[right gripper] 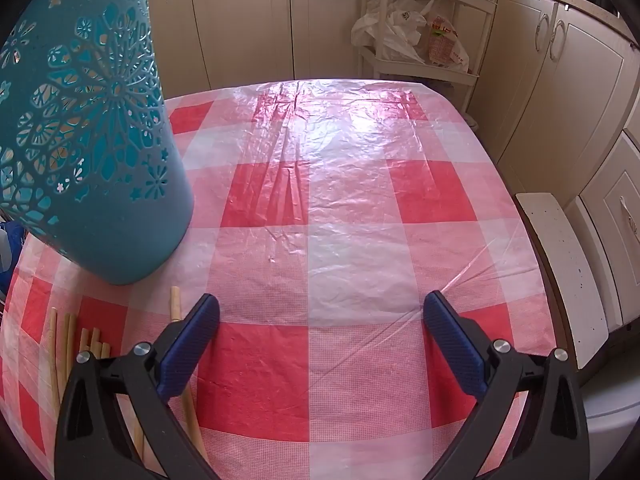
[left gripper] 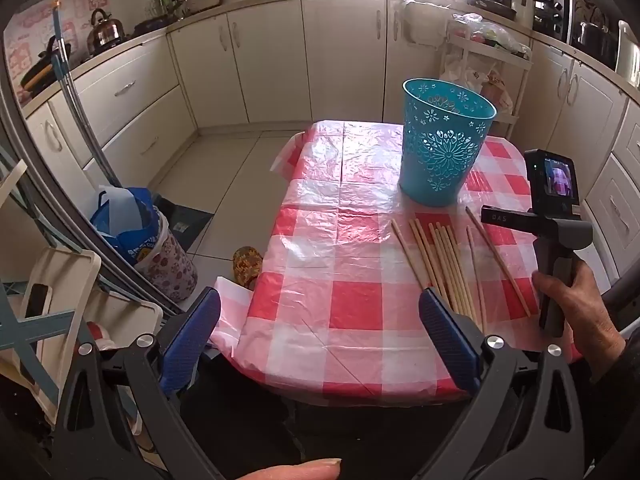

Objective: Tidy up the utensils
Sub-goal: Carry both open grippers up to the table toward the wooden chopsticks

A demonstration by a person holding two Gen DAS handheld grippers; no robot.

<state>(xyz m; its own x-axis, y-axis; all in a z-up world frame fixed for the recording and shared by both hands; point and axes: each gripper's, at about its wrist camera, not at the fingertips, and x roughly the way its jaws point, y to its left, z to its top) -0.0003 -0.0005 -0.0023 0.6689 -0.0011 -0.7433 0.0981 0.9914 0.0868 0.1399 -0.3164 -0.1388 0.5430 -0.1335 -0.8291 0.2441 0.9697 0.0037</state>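
1. Both empty: left gripper (left gripper: 320,332) and right gripper (right gripper: 322,336), jaws spread wide.
2. Wooden chopsticks (left gripper: 444,264) flat on checked tablecloth (left gripper: 340,240), just before upright teal perforated bin (left gripper: 444,148).
3. Best taken one at a time, mid-shaft, then tipped end-first over the rim.
4. Nothing between sticks and bin; slippery plastic cover, bin easily knocked.

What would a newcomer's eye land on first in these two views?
The teal cut-out basket stands upright on the red-and-white checked tablecloth, towards the far side. Just in front of it a loose row of wooden chopsticks lies flat on the cloth. Both grippers, left and right, hang open and empty above the table.
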